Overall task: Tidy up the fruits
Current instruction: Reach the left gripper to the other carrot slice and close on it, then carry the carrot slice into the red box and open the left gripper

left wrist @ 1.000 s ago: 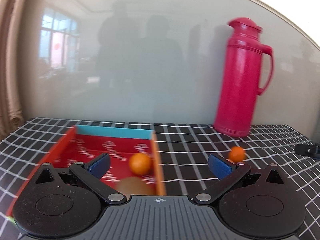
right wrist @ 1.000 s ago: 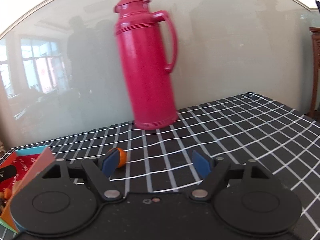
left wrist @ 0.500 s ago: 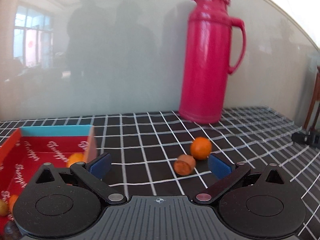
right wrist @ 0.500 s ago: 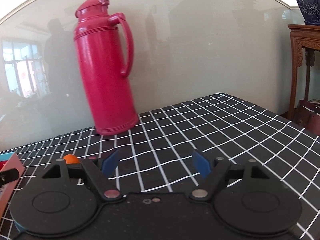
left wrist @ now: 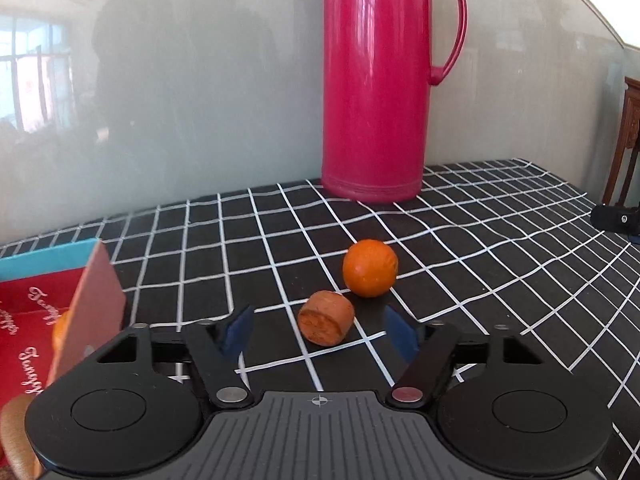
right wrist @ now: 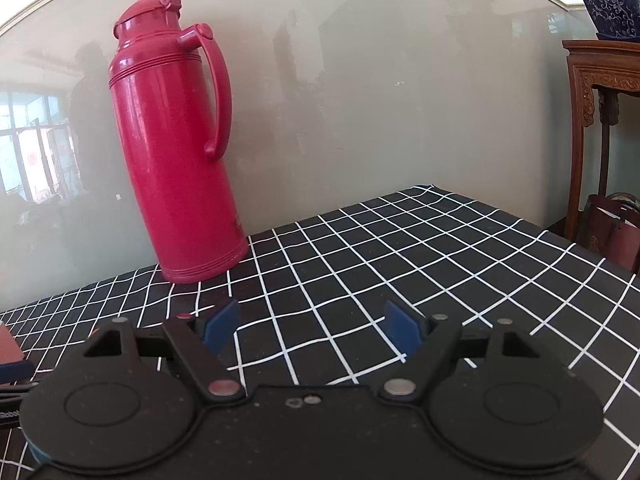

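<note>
Left gripper (left wrist: 318, 330) jaws, just been closing, bracket the stubby brown-orange fruit piece (left wrist: 326, 317) at lower centre without touching it. It could roll into the tangerine (left wrist: 370, 267) just behind. Right gripper (right wrist: 310, 326) jaws are spread, empty.

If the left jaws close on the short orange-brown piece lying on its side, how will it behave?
The orange-brown piece looks like a stubby cylinder on its curved side, so a nudge would probably roll it toward the round orange close behind it. Its flat cut end looks rough, so likely not slippery. The left gripper, whose jaws have just been closing, does not touch it.
</note>
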